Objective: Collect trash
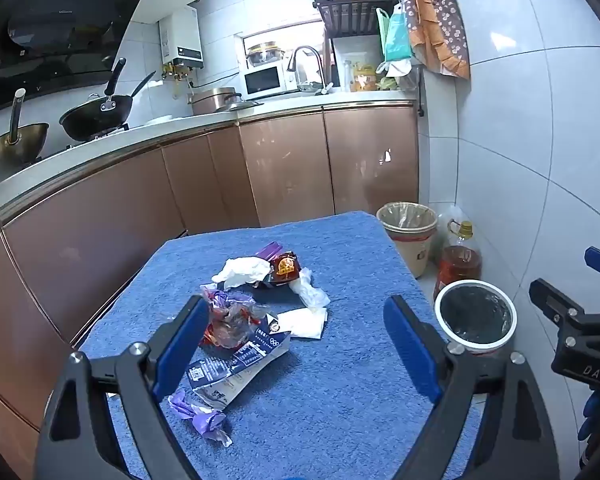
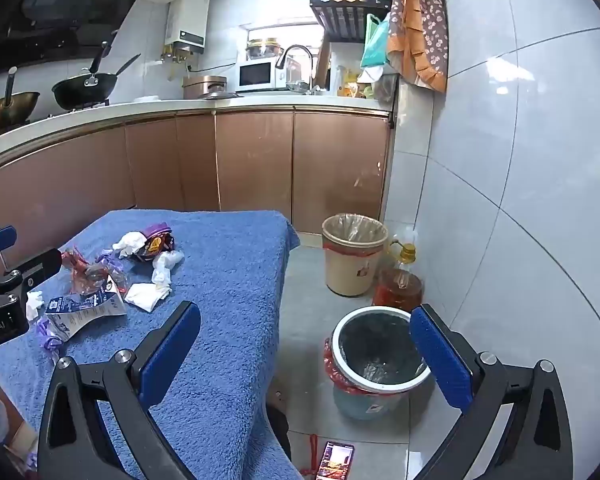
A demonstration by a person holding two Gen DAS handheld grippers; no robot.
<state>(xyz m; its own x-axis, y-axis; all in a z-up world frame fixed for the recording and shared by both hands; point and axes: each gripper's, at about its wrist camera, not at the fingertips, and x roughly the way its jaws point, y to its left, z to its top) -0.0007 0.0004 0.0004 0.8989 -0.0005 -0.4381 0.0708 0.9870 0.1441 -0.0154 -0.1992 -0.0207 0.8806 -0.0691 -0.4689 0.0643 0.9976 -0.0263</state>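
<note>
Across the kitchen floor, a bench [image 1: 340, 360] draped in a blue towel [image 2: 228, 280] is standing in front of brown cabinets [image 1: 284, 176], and the trash is lying in a loose heap on its left half. Beside the bench, on the floor, a beige bin [image 2: 352, 256] with a clear liner is sitting by the tiled wall, an oil bottle [image 2: 400, 284] is standing just next to it, and a white-rimmed bin [image 2: 376, 352] with a dark liner is waiting nearer the cameras. The left tongs [image 1: 296, 332] are hovering over the heap with their blue pads spread wide, gripping nothing. The right tongs [image 2: 306, 336] are also gaping wide and empty, hanging over the bench edge and the white-rimmed bin. Within the heap, a blue-and-white printed wrapper [image 1: 236, 364] is lying flattened, a crumpled clear wrapper with red print [image 1: 228, 320] is resting against it, white tissues [image 1: 244, 270] are touching a dark red snack packet [image 1: 286, 268], and a purple scrap [image 1: 200, 414] is lying nearest. A phone [image 2: 336, 460] is glowing on the floor.
</note>
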